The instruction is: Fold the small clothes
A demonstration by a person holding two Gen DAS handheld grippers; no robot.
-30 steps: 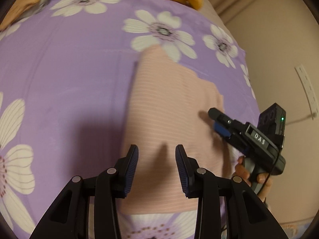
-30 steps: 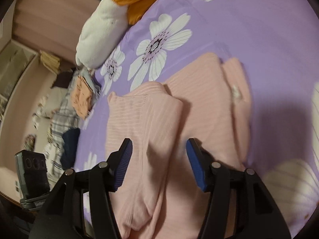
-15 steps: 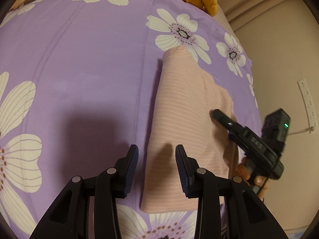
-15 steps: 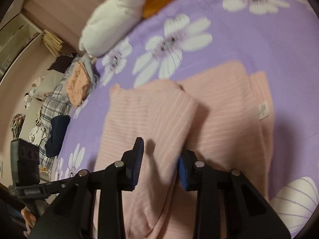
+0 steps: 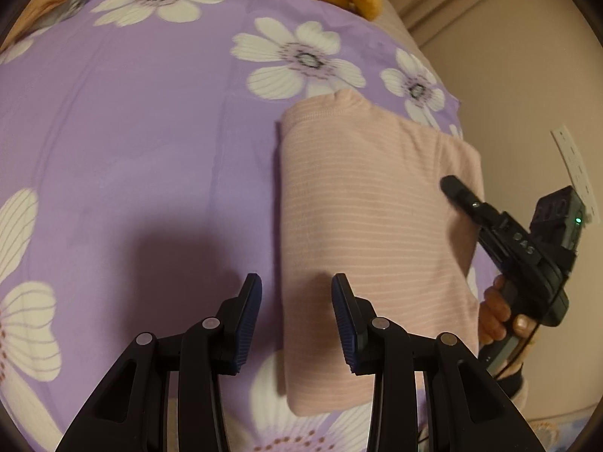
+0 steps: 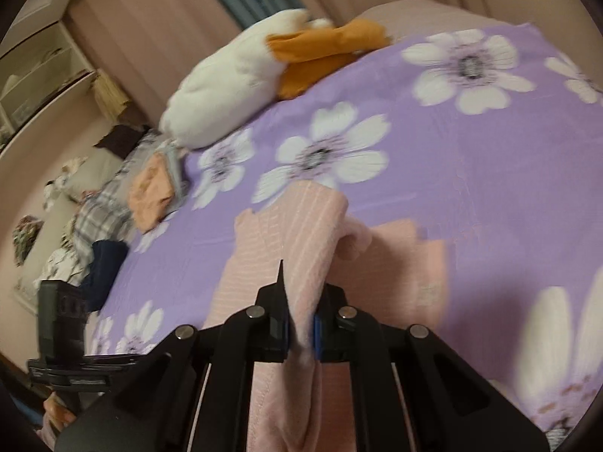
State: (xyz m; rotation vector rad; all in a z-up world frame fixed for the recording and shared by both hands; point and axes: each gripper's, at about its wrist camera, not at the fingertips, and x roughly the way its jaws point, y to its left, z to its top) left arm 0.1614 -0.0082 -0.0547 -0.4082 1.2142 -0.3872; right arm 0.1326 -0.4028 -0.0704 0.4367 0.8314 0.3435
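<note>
A pink striped garment lies folded lengthwise on the purple flowered bedspread. My left gripper is open and empty, hovering over the garment's near left edge. My right gripper is shut on a raised fold of the pink garment; it also shows in the left wrist view at the garment's right edge.
A white and orange plush toy lies at the head of the bed. A pile of clothes sits at the bed's far left edge, with shelves beyond. A wall runs along the bed's right side.
My right gripper has closed on the garment's layer and lifted it. My left gripper has shifted left, so the garment now lies more to its right.
</note>
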